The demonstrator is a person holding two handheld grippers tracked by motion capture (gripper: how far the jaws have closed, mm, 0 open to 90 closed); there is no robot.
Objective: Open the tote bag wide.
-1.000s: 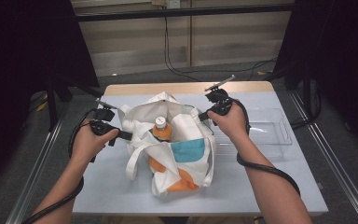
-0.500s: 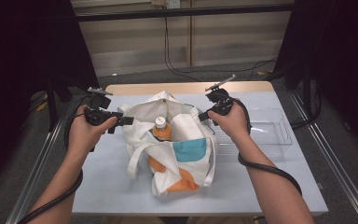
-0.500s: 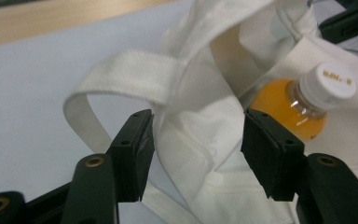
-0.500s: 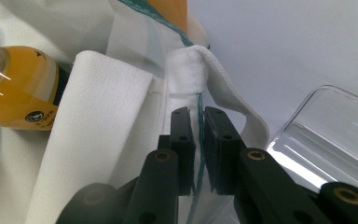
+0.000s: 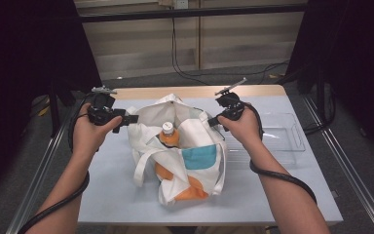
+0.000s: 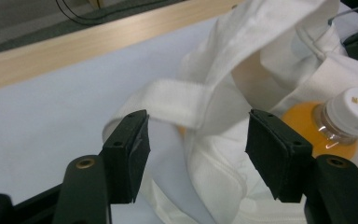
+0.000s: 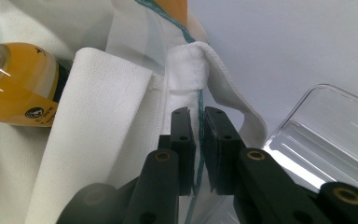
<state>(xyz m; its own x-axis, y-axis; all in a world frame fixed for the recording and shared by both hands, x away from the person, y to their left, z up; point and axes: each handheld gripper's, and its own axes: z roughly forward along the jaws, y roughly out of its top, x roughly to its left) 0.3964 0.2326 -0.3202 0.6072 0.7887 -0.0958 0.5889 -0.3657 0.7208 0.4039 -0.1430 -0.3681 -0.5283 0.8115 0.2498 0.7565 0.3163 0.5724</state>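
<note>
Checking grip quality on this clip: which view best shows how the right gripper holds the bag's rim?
The right gripper view: the right gripper has its jaws pinched on the white bag's rim, the fabric seen between them. The high view shows that gripper at the bag's edge, small. The left gripper view shows just a dark corner of it.

Each hand-held gripper is black: the left hand-held gripper (image 5: 132, 118) and right hand-held gripper (image 5: 209, 120) have flat rectangular pads (image 6: 129, 154), brass-coloured screws, grey three-cornered top plates and thick black cables trailing along bare, sleeveless forearms.
</note>
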